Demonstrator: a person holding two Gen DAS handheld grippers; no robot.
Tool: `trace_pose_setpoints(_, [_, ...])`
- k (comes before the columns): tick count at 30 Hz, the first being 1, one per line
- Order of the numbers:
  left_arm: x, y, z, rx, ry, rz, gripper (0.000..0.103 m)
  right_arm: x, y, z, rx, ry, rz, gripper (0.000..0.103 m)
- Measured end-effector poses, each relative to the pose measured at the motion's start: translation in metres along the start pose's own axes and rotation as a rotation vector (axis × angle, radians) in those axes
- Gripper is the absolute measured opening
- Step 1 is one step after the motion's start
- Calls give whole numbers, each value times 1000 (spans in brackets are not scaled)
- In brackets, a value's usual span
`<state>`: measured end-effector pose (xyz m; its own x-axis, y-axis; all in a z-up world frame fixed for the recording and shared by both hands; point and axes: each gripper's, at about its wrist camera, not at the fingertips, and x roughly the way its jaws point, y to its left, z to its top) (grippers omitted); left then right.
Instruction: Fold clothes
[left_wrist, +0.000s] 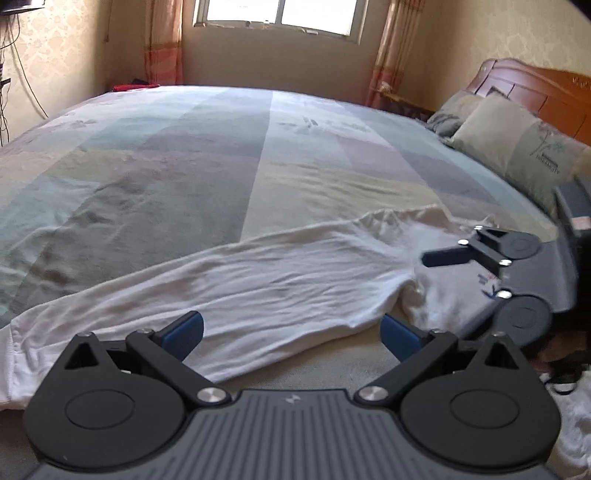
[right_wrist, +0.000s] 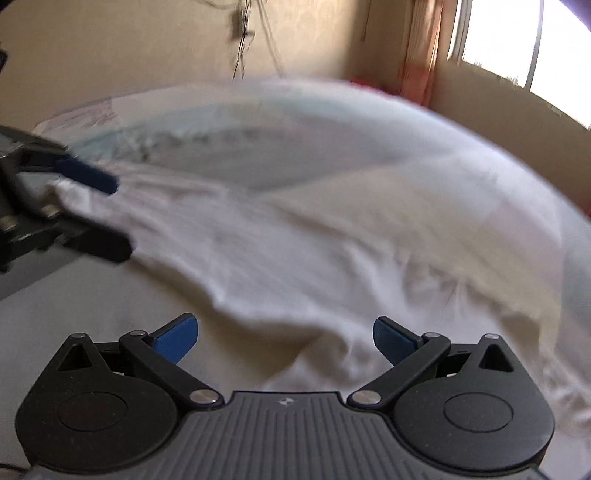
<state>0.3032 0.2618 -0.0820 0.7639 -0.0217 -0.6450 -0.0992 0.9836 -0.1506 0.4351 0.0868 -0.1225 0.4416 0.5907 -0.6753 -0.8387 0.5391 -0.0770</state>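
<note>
Both grippers share one build. The left gripper and right gripper each have blue-padded fingertips on black linkage arms, silver pivot screws behind them, round black hubs either side, and a ribbed grey body bearing a small white logo.

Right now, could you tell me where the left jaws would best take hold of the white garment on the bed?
Probably the near folded edge of the white garment, straight ahead of the open left gripper. That edge lies slightly raised off the bedspread, so one finger could slide under it from the near side. The right gripper, also open, hovers over the other end.
</note>
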Motion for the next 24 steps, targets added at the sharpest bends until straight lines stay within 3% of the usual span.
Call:
trace_pose_setpoints(5, [-5,7,2,-33,-23,-36,101,30,12,-1,42,84,88,103])
trace_pose_setpoints(6, [-4,7,2,-35,-20,-33,101,27,18,-2,18,75,81,103])
trace_pose_setpoints(10, [-5,10,2,-44,-21,-21,101,9,18,2,14,103,189,103])
trace_pose_setpoints(15, [-6,12,4,-71,-30,-25,101,4,19,5,50,24,89,103])
trace_pose_setpoints(21, [-3,6,3,-54,-14,-21,101,-9,30,-10,98,124,259,103])
trace_pose_setpoints(22, [-3,5,3,-52,-15,-23,101,-14,31,-13,106,123,268,103])
trace_pose_setpoints(24, [-2,3,4,-51,-17,-34,101,-33,31,-19,120,62,201,103])
